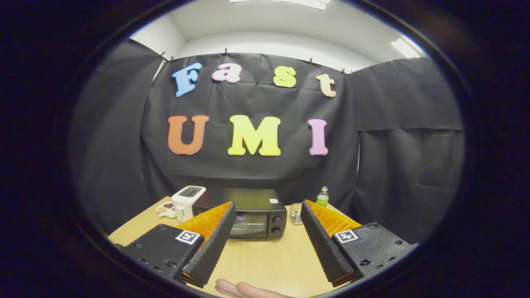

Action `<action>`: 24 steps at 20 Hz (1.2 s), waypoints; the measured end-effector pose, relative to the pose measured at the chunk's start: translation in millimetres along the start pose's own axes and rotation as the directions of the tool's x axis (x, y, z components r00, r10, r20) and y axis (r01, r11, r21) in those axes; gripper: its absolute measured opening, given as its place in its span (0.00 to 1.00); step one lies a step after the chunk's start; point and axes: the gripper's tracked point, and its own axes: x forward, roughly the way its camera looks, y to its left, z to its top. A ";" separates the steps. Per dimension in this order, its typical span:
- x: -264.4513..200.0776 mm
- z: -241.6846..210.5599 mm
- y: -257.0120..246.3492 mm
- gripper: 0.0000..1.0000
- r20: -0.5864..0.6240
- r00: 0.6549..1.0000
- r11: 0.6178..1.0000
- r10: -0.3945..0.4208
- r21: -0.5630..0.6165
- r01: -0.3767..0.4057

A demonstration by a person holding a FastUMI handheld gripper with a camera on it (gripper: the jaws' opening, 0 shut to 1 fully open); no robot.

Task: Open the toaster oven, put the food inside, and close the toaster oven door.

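Stage: right at the start, by the look of it, nothing of the job done yet.
Gripper (pixel 267 211): spread wide, grasping nothing, held up over the near part of the table (pixel 265 256).
Toaster oven (pixel 248 217): standing at the far side of the table, beyond the fingers, its left part hidden behind the left one.
Door: shut, upright against the front, glass dark.
Look of the oven: black box, low and wide, two round knobs stacked at the right of the door, small pale sticker on the top.
Food: maybe the brownish bits on the small plate (pixel 164 210) at the far left, too small to tell for sure.
Neighbours: white appliance (pixel 185 201) touching or just beside the oven's left end; clear glass jar (pixel 295 213) just right of it; green bottle (pixel 322 197) behind the jar.
Hand (pixel 244 289): lying open on the table, close under the fingers.
Left to do: open door, load food, close door, so everything.
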 end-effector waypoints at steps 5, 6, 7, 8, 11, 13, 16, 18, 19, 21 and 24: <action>-18.3 15.5 7.2 1.00 0.025 0.999 0.997 0.047 0.067 -0.048; -20.8 18.1 4.8 1.00 0.034 0.999 0.997 0.041 0.070 -0.043; -22.2 21.5 3.1 1.00 0.044 0.998 0.997 0.034 0.070 -0.037; -23.6 23.8 1.8 1.00 0.052 0.998 0.997 0.030 0.067 -0.033; -24.5 23.9 -1.8 1.00 0.055 0.998 0.997 0.024 0.068 -0.028; -25.2 22.4 1.7 1.00 0.054 0.998 0.996 0.041 0.078 -0.045; -20.0 19.8 0.0 1.00 0.059 0.997 0.995 0.046 0.091 -0.051; -16.6 16.9 -0.3 1.00 0.051 0.998 0.995 0.045 0.092 -0.049; -15.5 16.9 0.6 1.00 0.047 0.998 0.995 0.046 0.090 -0.050; -12.2 16.7 4.7 1.00 0.047 0.997 0.995 0.053 0.085 -0.057; -1.8 17.6 13.0 1.00 0.057 0.996 0.994 0.066 0.086 -0.071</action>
